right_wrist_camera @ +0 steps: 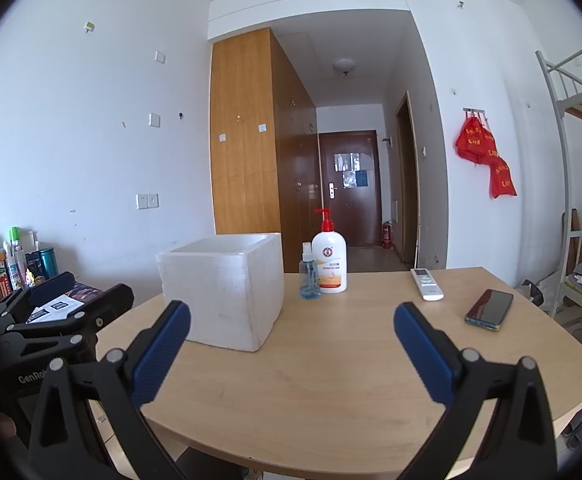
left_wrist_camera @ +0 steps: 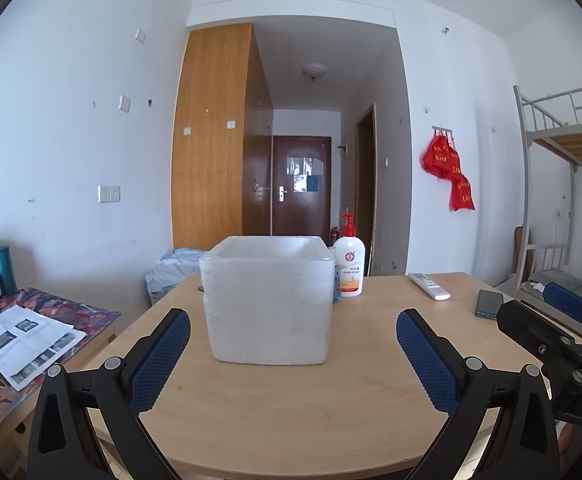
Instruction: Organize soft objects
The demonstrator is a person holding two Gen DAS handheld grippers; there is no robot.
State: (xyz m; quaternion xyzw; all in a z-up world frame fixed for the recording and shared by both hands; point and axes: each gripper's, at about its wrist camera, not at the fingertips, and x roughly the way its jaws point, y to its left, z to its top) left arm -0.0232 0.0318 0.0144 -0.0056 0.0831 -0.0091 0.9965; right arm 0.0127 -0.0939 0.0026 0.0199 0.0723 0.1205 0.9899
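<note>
A white foam box [left_wrist_camera: 269, 300] stands open-topped on the wooden table [left_wrist_camera: 291, 408], straight ahead of my left gripper [left_wrist_camera: 293, 320]. It also shows in the right wrist view [right_wrist_camera: 227, 288], left of centre. My left gripper is open and empty, a short way in front of the box. My right gripper [right_wrist_camera: 293, 316] is open and empty over the table, right of the box. Each gripper shows at the edge of the other's view. No soft objects are in view; the box's inside is hidden.
A white pump bottle [right_wrist_camera: 330, 256] and a small spray bottle [right_wrist_camera: 309, 272] stand behind the box. A remote [right_wrist_camera: 426, 284] and a phone [right_wrist_camera: 490, 309] lie at the right. A side desk with a leaflet [left_wrist_camera: 27, 340] and bottles is to the left. A bunk bed [left_wrist_camera: 563, 184] stands right.
</note>
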